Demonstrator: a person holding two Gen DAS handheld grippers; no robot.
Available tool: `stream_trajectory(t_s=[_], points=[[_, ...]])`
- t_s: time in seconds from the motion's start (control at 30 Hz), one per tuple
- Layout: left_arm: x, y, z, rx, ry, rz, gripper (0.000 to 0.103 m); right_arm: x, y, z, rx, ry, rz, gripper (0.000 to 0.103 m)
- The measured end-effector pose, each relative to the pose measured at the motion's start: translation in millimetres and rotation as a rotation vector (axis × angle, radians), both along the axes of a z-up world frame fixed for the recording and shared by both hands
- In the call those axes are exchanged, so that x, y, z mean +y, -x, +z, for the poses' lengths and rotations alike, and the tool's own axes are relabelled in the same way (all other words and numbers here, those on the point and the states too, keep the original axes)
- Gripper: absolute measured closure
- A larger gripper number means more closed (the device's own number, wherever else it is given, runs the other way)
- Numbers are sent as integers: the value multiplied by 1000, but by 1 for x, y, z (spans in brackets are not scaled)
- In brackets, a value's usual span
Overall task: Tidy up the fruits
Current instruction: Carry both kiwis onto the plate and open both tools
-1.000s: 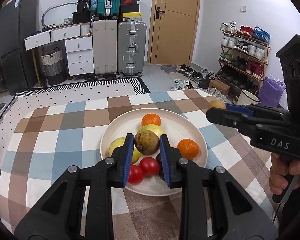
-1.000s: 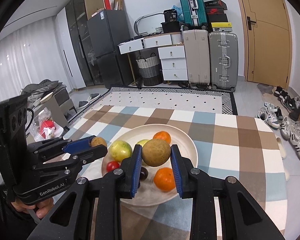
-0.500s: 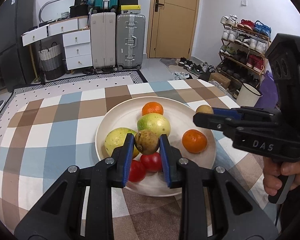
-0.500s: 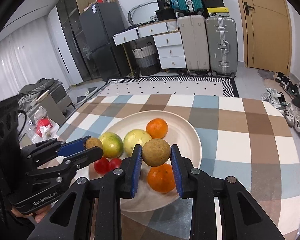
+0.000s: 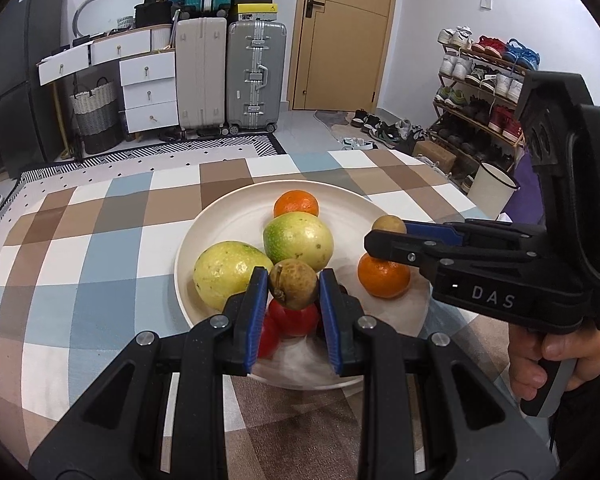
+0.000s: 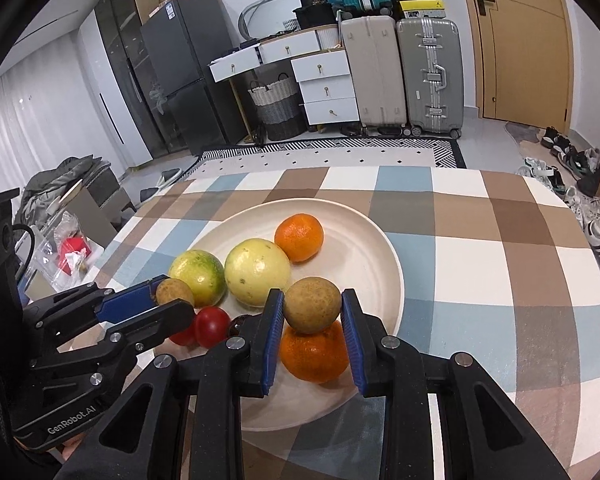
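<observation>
Left wrist view: cream plate [image 5: 220, 216] on checked tablecloth [image 5: 100, 216], used as landmark. On plate: orange [image 5: 296, 203] at far side, green-yellow fruit [image 5: 299, 237] just nearer than it, yellow-green fruit [image 5: 230, 273] at plate's left, second orange [image 5: 384, 280] at plate's right, red tomatoes [image 5: 294, 316] at near edge, partly hidden behind fingers. Left gripper [image 5: 294, 284] over plate's near edge, blue pads [image 5: 257, 312] narrow and clamped on small brown fruit [image 5: 293, 283], held above the tomatoes, clear of plate surface. Right gripper [image 5: 386, 232] coming in from plate's right side, pinching second small brown fruit [image 5: 388, 225] at fingertips, above second orange; holder's hand [image 5: 548, 356] on its trigger. Right wrist view: same plate [image 6: 380, 248], same contents: orange [image 6: 299, 237] far, pale yellow fruit [image 6: 257, 272] centre, green-yellow fruit [image 6: 197, 278] to its left, tomatoes [image 6: 208, 327] near left edge, dark fruit [image 6: 238, 323] beside them, mostly hidden. Right gripper [image 6: 312, 312] closed on round brown fruit [image 6: 312, 305], fruit centred between pads, directly above near orange [image 6: 314, 354]; contact with that orange unclear. Left gripper [image 6: 172, 300] at plate's left edge, gripping its small brown fruit [image 6: 174, 291] just beside the green-yellow fruit. Off the plate, behind table: suitcases [image 6: 428, 76] and white drawers [image 6: 324, 84].
</observation>
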State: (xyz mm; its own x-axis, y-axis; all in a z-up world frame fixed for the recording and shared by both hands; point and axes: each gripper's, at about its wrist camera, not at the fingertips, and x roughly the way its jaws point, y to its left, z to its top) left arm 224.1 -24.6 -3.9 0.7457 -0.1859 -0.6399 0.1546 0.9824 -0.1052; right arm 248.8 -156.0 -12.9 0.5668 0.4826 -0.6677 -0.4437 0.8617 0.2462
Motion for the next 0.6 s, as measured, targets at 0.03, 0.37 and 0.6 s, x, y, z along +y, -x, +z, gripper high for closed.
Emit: stream_trajectory(t_s=[0.03, 0.37, 0.6], points=[[0, 0, 0, -1, -1, 0, 80, 1, 0, 0, 2, -1, 7, 74], [-3, 3, 5, -23, -20, -8, 80, -4, 4, 7, -27, -6, -5, 55], [0, 7, 10, -32, -34, 26, 51, -11, 11, 14, -55, -7, -15, 19]])
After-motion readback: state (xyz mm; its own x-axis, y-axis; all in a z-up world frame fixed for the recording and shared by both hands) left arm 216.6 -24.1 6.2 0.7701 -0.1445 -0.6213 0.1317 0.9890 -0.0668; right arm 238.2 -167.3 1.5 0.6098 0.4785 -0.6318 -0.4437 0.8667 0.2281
